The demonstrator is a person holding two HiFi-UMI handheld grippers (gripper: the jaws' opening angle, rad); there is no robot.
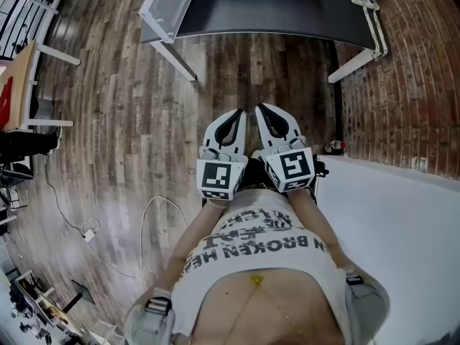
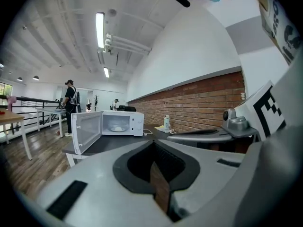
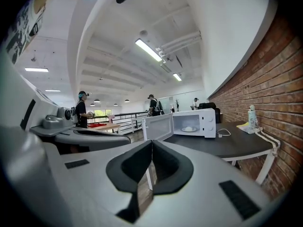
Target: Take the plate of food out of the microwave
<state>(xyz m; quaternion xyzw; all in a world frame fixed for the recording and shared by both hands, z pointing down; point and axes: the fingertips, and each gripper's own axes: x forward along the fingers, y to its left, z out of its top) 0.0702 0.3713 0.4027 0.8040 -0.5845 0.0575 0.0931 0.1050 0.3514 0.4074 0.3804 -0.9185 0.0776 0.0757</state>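
- At nine o'clock in the head view, a wooden floor is spreading out, and a white cable is trailing across it, well clear of the job.
- Toward eleven o'clock, the microwave door is hanging wide open past the edge of the dark table, probably so that the way inside is clear.
- Seen in the left gripper view, the plate of food is sitting inside the microwave, at ten o'clock from the jaws. It is well apart from both grippers, so the lift is not yet begun.
- Close to the person's waist, the left gripper is pointing toward twelve o'clock at the table, its jaws clenched together on nothing.
- Just beside it, at its three o'clock, the right gripper is lying parallel, likewise clenched and empty. Tucked in like this, the pair are probably just being carried, so the person needs to step closer before reaching.
- At three o'clock, a brick wall is running alongside the table.
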